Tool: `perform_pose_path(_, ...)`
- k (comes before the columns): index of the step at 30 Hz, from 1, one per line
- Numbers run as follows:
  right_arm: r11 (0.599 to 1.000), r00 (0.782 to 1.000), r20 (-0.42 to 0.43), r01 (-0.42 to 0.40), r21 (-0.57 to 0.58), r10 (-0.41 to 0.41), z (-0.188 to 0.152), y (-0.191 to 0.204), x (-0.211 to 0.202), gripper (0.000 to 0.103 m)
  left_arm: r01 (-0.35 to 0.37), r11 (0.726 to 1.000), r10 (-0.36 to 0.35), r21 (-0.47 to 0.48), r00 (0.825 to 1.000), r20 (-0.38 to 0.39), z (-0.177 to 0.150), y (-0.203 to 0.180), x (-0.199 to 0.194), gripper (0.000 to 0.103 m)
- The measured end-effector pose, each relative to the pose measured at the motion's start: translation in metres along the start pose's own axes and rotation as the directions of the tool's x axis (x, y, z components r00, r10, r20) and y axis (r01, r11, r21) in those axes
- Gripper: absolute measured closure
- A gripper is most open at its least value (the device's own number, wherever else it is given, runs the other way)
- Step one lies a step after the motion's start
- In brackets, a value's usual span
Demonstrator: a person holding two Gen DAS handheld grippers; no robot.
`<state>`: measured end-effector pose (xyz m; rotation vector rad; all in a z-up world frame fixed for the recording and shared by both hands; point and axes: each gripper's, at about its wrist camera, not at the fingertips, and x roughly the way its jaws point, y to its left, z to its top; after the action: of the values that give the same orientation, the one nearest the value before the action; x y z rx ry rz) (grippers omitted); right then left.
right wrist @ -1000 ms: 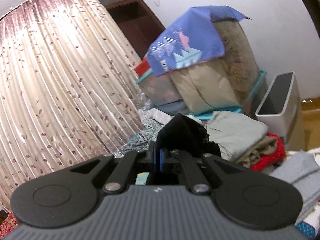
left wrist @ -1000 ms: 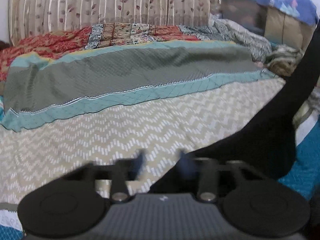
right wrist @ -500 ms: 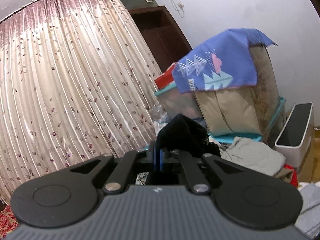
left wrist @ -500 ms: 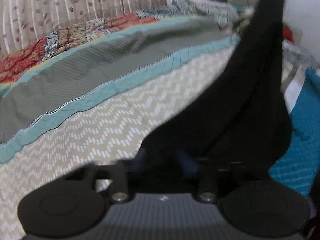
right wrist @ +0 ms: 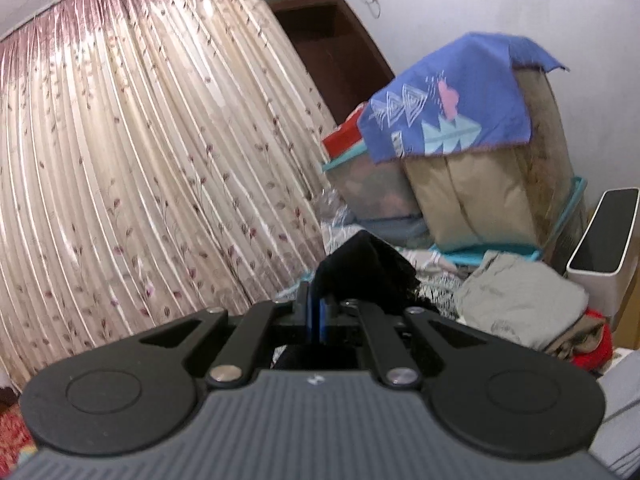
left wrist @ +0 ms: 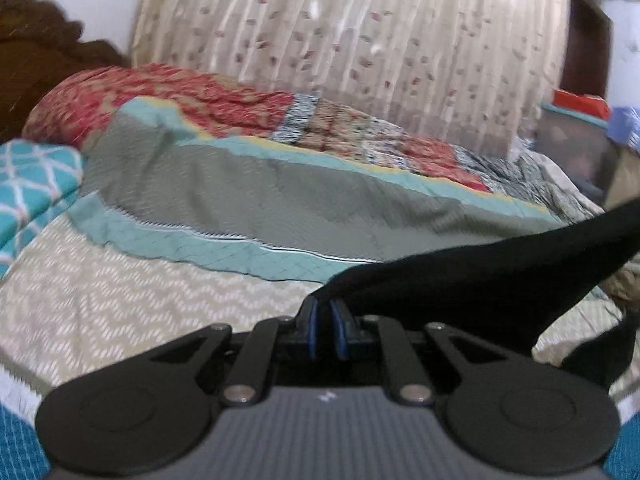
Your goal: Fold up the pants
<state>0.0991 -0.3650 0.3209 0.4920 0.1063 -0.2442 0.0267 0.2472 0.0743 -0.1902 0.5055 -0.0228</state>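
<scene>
Left wrist: left tool (left wrist: 326, 314) clenched on pants (left wrist: 480, 280); right tool (right wrist: 318, 304) likewise.

Pleated floral curtain (right wrist: 152, 168) (backlit), white wall (right wrist: 500, 4)

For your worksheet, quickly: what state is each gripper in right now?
Left gripper: shut on the pants.
Right gripper: shut on the pants.

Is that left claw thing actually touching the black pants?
Touching. The left wrist view shows the left gripper with its blue pads closed on an edge of the black pants.
</scene>
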Motion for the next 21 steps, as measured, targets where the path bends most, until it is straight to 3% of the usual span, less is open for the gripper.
perform_pose_path(6,0.999,0.994,-0.105,0.037,0.040,-0.032,-0.031,0.001,0.051,0.097,-0.041,0.999,0.043,0.029,0.996,-0.072,0.007,-0.011,0.034,0.094)
perform_pose_path(11,0.998,0.989,-0.138,0.053,0.022,-0.050,-0.049,-0.001,0.069,0.097,-0.051,0.999,0.052,0.013,0.995,-0.082,0.012,-0.010,0.051,0.094)
perform_pose_path(21,0.987,0.986,-0.152,0.088,0.136,-0.067,-0.075,-0.050,0.020,0.097,-0.077,0.982,0.067,-0.171,0.996,-0.061,0.007,0.029,0.044,0.094)
